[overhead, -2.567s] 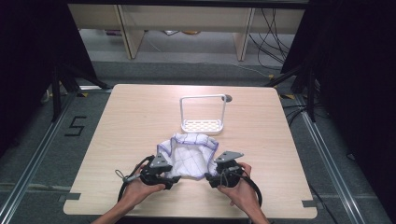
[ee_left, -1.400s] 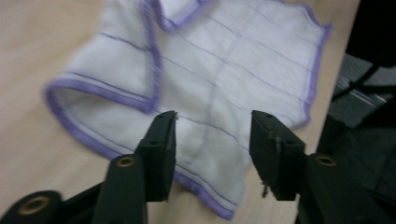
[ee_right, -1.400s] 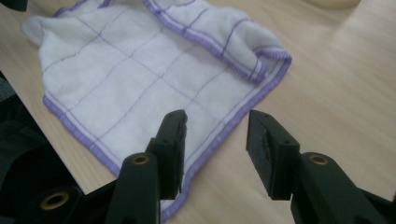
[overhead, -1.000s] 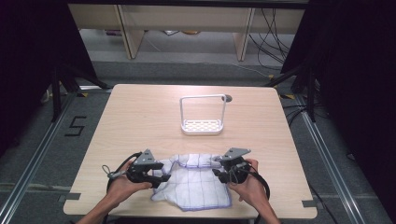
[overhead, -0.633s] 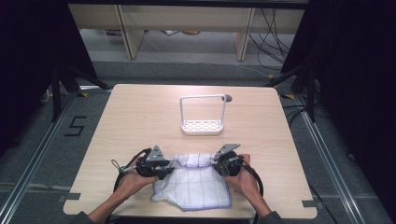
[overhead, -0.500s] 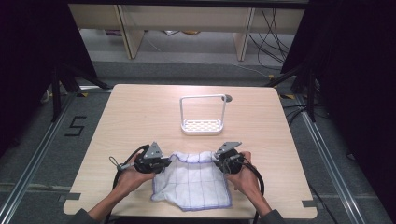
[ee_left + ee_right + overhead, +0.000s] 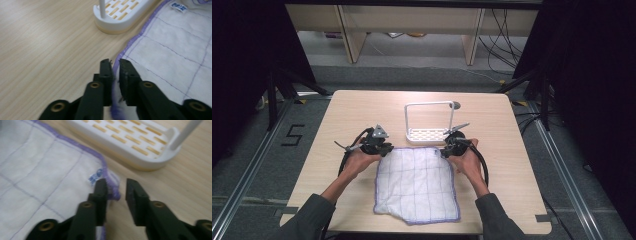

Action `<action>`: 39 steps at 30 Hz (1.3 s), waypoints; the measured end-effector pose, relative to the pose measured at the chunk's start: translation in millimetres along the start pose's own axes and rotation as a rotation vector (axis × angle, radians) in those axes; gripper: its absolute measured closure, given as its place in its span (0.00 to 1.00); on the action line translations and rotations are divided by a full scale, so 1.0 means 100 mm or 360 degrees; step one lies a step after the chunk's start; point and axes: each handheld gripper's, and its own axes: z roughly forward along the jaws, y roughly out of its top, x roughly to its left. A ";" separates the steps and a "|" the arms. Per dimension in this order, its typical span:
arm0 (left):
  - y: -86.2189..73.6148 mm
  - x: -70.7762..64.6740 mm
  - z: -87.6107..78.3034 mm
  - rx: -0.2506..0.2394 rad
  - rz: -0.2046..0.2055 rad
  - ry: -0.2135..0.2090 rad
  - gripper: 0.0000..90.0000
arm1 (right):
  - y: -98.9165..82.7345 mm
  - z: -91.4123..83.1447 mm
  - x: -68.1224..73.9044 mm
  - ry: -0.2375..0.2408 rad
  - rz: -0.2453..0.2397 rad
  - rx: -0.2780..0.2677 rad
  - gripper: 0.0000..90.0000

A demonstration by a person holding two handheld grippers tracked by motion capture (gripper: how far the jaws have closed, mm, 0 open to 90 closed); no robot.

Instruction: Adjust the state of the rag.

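You've spread the cloth (image 7: pixel 417 182) flat at lower centre, just below the rack (image 7: pixel 430 131). Both grippers, left (image 7: pixel 384 148) and right (image 7: pixel 446 152), have just been opening, jaws narrowly parted around its far corners. Next, back off cleanly without dragging the hem.

Left gripper (image 7: pixel 384 148) and right gripper (image 7: pixel 447 148) low, apart, jaws just opening, seemingly slack

High cam looks forward and down on the table (image 7: pixel 337 125) from the person's side. Both gripper cams sit low and close by the white rack (image 7: pixel 120 15), sharing it and the cloth (image 7: pixel 37 170).
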 end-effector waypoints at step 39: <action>-1.08 -1.08 -0.80 -0.0022 0.0202 -0.0325 0.92 | -1.45 -0.87 0.83 0.0164 -0.0184 -0.0039 0.55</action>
